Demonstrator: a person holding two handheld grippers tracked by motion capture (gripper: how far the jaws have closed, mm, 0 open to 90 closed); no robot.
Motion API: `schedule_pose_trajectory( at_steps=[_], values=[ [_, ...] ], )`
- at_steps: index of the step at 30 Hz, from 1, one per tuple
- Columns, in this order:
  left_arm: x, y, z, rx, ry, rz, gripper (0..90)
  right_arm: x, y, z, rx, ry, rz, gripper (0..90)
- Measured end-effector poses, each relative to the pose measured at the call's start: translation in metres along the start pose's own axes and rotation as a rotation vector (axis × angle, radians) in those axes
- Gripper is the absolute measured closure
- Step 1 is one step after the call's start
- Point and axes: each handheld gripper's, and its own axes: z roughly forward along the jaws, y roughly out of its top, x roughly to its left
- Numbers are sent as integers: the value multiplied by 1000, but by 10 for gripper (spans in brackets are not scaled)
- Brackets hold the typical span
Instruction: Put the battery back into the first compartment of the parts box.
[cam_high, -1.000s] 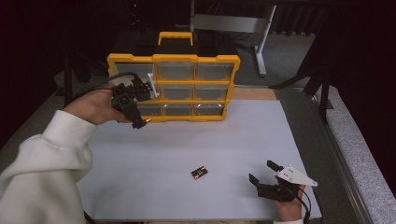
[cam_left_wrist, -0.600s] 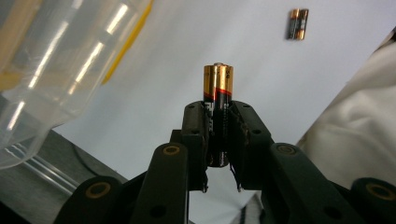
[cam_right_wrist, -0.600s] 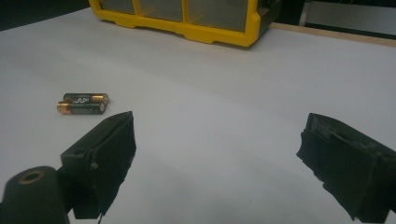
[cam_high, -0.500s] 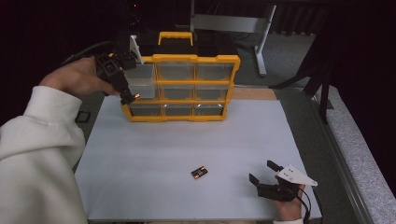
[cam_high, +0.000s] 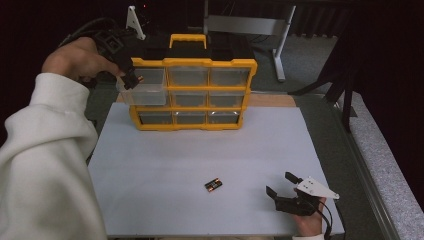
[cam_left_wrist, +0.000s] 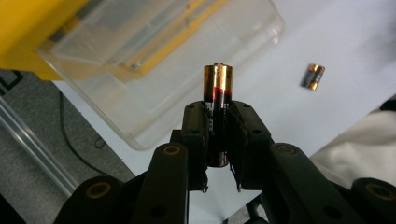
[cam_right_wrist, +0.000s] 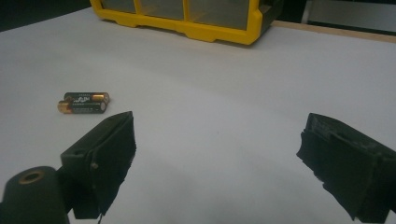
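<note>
- Fingers (cam_left_wrist: 198, 135) of the left gripper (cam_left_wrist: 218, 140) are clamped on a black-and-copper cylindrical battery (cam_left_wrist: 217, 88), which stands up between them with its copper end outward.
- In the high view the left gripper (cam_high: 131, 80) hangs at the upper left corner of the yellow plastic organiser with clear drawers (cam_high: 192, 92), right at the pulled-out clear plastic drawer (cam_high: 142, 90) of its top row.
- From the left gripper view, the held battery sits just over the near rim of that open drawer (cam_left_wrist: 154, 60), not inside it as far as can be told.
- Two more black-and-copper batteries (cam_high: 213, 185) lie side by side, touching, on the white surface (cam_high: 200, 155), well apart from the organiser.
- Right gripper (cam_high: 287, 187) rests low at the near right of the surface, its fingers (cam_right_wrist: 105, 158) spread wide with nothing between them; the pair of batteries (cam_right_wrist: 84, 102) lies near, ahead and to the left of them.
</note>
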Motion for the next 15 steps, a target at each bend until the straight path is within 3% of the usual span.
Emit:
schedule_pose_trajectory(
  at_steps=[5, 8, 9, 11, 14, 15],
  values=[
    [9, 9, 6, -14, 44, -71, 770, 0, 0, -1, -7, -3, 5, 101],
    [11, 11, 6, -52, 29, -106, 763, 0, 0, -1, -8, -3, 3, 101],
    [11, 11, 5, -71, 26, -115, 656, 0, 0, -1, -7, -2, 1, 101],
    [11, 11, 5, -82, 36, -112, 359, 0, 0, -1, -9, -2, -1, 101],
    [8, 11, 8, -77, 43, -111, 157, 0, 0, -1, -11, -4, -1, 101],
    [5, 9, 9, -78, 40, -92, 157, 0, 0, -1, -12, -4, 0, 100]
  ],
)
